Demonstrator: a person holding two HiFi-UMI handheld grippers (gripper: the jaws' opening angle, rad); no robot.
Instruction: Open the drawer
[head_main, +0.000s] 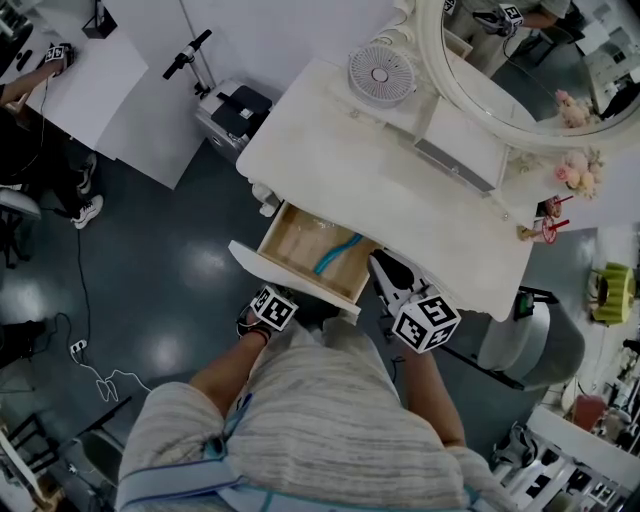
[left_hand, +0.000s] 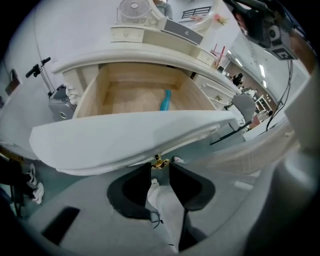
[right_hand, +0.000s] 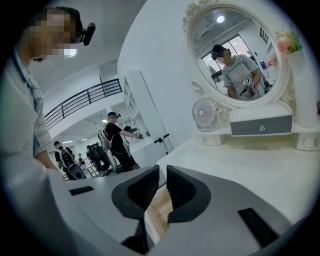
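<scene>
The white dressing table (head_main: 400, 190) has its drawer (head_main: 290, 240) pulled out, and the wooden inside shows. A light blue object (head_main: 336, 257) lies in it, also visible in the left gripper view (left_hand: 165, 100). My left gripper (left_hand: 160, 167) sits under the white drawer front (left_hand: 125, 135), shut on the small brass knob (left_hand: 159, 162). In the head view only its marker cube (head_main: 272, 308) shows, just in front of the drawer front. My right gripper (head_main: 385, 268) hovers over the drawer's right end, holding nothing. In its own view the right gripper (right_hand: 161, 174) shows only a thin slit between its jaws.
On the tabletop stand a small fan (head_main: 381, 73), an oval mirror (head_main: 520, 70), a grey-fronted box (head_main: 455, 160) and flowers (head_main: 575, 170). A grey chair (head_main: 530, 345) stands right of the table, a machine (head_main: 235, 112) to its left. A cable (head_main: 100, 375) lies on the floor.
</scene>
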